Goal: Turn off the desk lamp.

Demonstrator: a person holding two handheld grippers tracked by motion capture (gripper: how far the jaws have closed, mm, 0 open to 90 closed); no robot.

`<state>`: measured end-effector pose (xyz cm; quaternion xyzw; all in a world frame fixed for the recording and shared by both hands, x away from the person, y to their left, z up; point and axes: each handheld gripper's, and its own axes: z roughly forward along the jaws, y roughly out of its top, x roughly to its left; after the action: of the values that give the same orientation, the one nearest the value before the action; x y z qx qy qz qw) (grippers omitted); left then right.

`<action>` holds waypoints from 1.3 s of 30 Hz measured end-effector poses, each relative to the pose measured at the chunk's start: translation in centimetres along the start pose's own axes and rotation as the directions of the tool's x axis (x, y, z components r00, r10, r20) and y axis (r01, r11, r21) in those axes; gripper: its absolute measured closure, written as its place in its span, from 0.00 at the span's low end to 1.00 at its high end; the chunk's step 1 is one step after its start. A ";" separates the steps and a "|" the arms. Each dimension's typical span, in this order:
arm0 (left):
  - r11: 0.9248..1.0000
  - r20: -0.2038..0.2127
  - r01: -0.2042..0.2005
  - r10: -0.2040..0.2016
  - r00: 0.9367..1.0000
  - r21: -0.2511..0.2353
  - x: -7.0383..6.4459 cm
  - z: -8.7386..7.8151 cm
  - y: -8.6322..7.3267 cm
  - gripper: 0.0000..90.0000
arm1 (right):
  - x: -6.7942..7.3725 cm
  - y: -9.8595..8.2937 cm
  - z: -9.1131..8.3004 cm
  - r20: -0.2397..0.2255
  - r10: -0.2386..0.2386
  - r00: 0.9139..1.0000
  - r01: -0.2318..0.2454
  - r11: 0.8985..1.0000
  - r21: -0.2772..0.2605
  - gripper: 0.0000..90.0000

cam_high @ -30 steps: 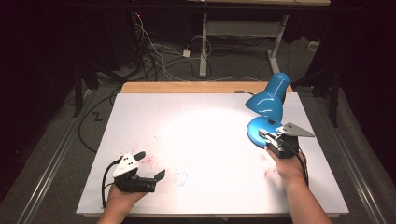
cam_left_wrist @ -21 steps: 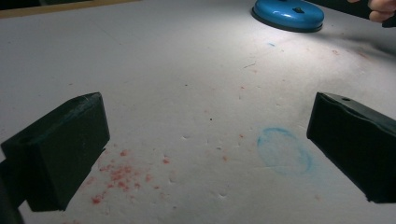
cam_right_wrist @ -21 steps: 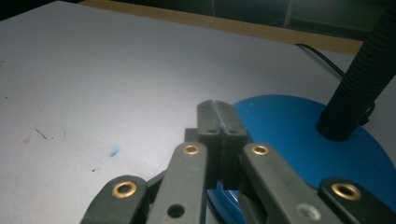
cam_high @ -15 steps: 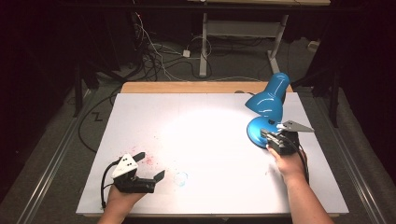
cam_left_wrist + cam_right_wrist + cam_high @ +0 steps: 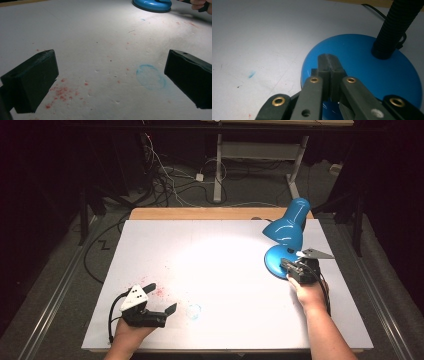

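Observation:
A blue desk lamp [image 5: 287, 227] stands lit at the table's right, its round base [image 5: 275, 261] on the white surface. My right gripper [image 5: 285, 265] is shut with nothing between its jaws, and its tips rest over the near edge of the base [image 5: 367, 75]. The black ribbed neck [image 5: 395, 27] rises just beyond my right gripper [image 5: 329, 62]. My left gripper [image 5: 160, 298] lies open near the front left of the table. Nothing sits between the wide-apart jaws of my left gripper [image 5: 110, 75], and the lamp base [image 5: 152, 3] is far off.
Red specks [image 5: 61, 91] and a faint blue ring stain [image 5: 150, 80] mark the white table top [image 5: 210, 250]. A wooden strip [image 5: 200, 213] runs along the far edge. Cables [image 5: 165, 175] and desk legs [image 5: 218, 170] sit on the dark floor behind.
My right gripper has crept slightly forward over the lamp base. The left gripper and the lamp have not moved.

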<state>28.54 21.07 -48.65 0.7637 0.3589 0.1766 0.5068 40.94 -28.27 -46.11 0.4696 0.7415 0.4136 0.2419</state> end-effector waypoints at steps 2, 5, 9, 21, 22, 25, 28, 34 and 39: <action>1.000 0.000 0.001 -0.001 1.000 0.001 0.0 0.0 0.0 0.00 | -0.2 0.0 0.1 -0.001 0.008 1.000 -0.008 1.000 0.003 1.00; 1.000 0.001 0.000 0.000 1.000 0.002 0.0 0.0 0.0 0.00 | -0.2 0.0 0.2 -0.003 0.008 1.000 -0.008 1.000 0.005 1.00; 1.000 0.002 0.000 0.000 1.000 0.004 -0.1 0.0 0.0 0.00 | -0.3 -0.1 0.2 0.003 0.012 1.000 -0.012 1.000 0.008 1.00; 1.000 0.004 -0.002 0.002 1.000 0.003 -0.1 0.0 0.0 0.00 | -0.9 -0.3 0.6 0.016 0.024 1.000 -0.024 0.999 0.032 1.00; 1.000 0.004 -0.001 0.001 1.000 0.003 -0.1 0.0 0.0 0.00 | -0.9 -0.3 0.6 0.018 0.020 1.000 -0.021 0.999 0.033 1.00; 1.000 0.003 -0.001 0.001 1.000 0.004 -0.1 0.0 0.0 0.00 | -0.9 -0.3 0.6 0.013 0.028 1.000 -0.028 0.999 0.030 1.00; 1.000 0.003 -0.001 0.001 1.000 0.003 -0.1 0.0 0.0 0.00 | -0.9 -0.2 0.7 0.011 0.027 1.000 -0.027 0.999 0.029 1.00; 1.000 0.005 -0.002 0.002 1.000 0.007 -0.1 0.0 0.0 0.00 | -1.0 -0.2 0.7 0.009 0.026 1.000 -0.026 0.999 0.025 1.00; 1.000 0.005 -0.001 0.001 1.000 0.006 -0.1 0.0 0.0 0.00 | -1.0 -0.2 0.8 0.007 0.024 1.000 -0.024 0.999 0.027 1.00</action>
<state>28.48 20.97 -48.65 0.7658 0.3580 0.1740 0.5052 41.90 -28.92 -46.72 0.4831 0.7406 0.4047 0.2331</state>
